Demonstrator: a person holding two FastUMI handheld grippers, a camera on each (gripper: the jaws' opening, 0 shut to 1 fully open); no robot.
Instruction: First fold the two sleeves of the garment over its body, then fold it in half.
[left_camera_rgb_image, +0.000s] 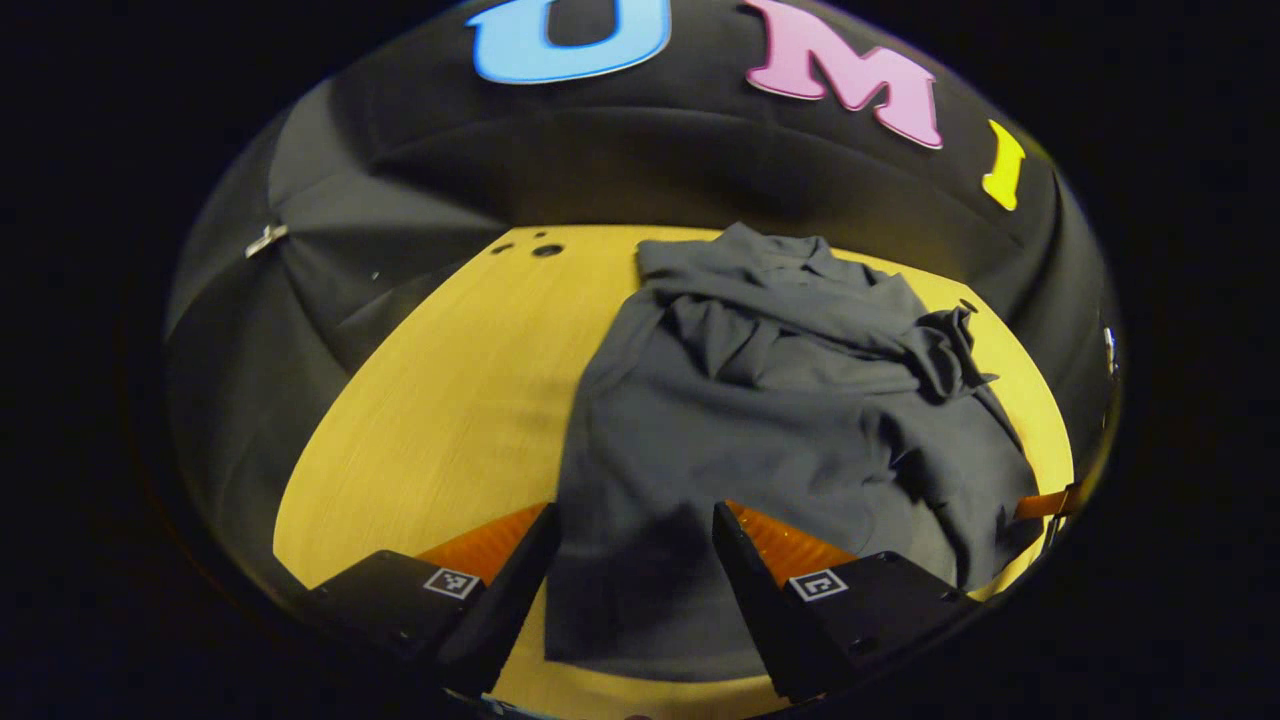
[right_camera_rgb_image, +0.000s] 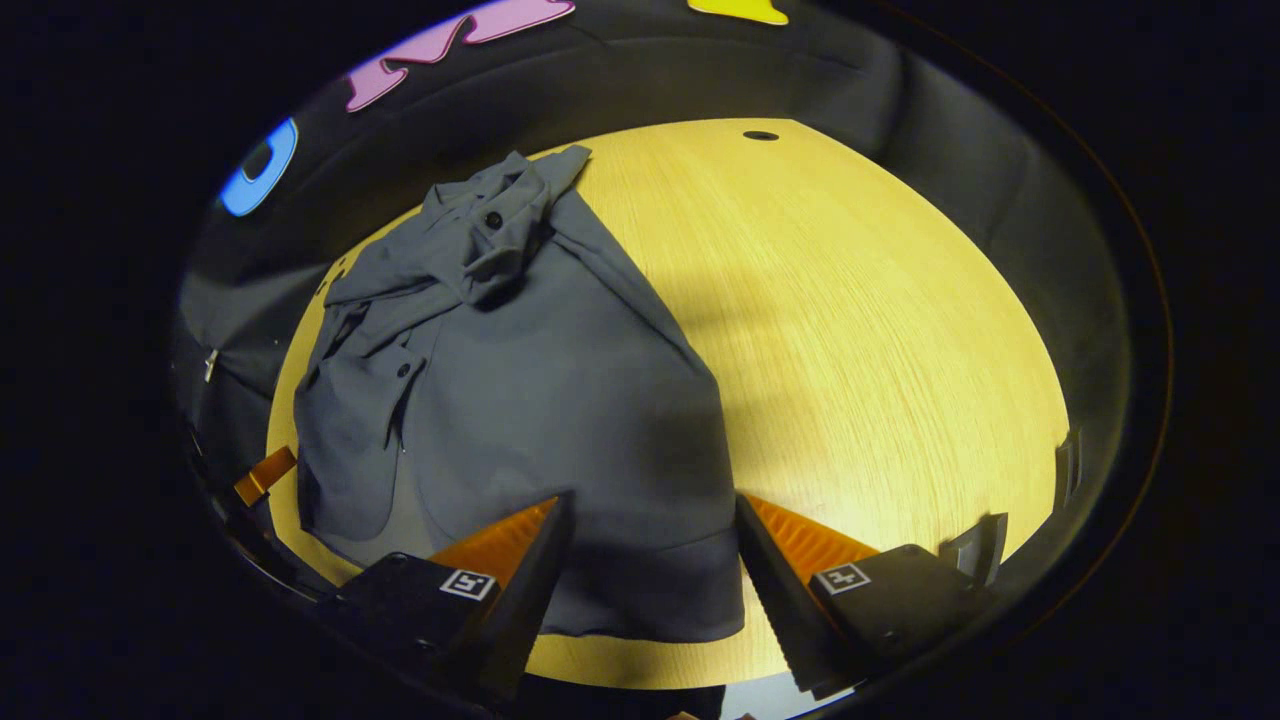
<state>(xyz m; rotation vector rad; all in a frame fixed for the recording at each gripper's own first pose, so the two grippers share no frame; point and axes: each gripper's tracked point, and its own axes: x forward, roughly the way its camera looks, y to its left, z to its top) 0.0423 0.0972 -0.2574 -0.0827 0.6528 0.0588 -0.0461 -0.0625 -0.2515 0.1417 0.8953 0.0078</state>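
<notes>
- A dark grey garment (left_camera_rgb_image: 760, 420) lies flat on a yellow wooden table (left_camera_rgb_image: 450, 400), collar towards the far wall, hem near both grippers.
- Both sleeves (right_camera_rgb_image: 470, 250) appear already folded across the body, bunched in a rumpled band near the collar.
- The left gripper (left_camera_rgb_image: 630, 560) hovers above the hem, its jaws apart and holding nothing.
- The right gripper (right_camera_rgb_image: 650, 560) hovers likewise over the hem, jaws apart.
- Judgement: the sleeve step looks finished; folding the garment in half remains.
</notes>
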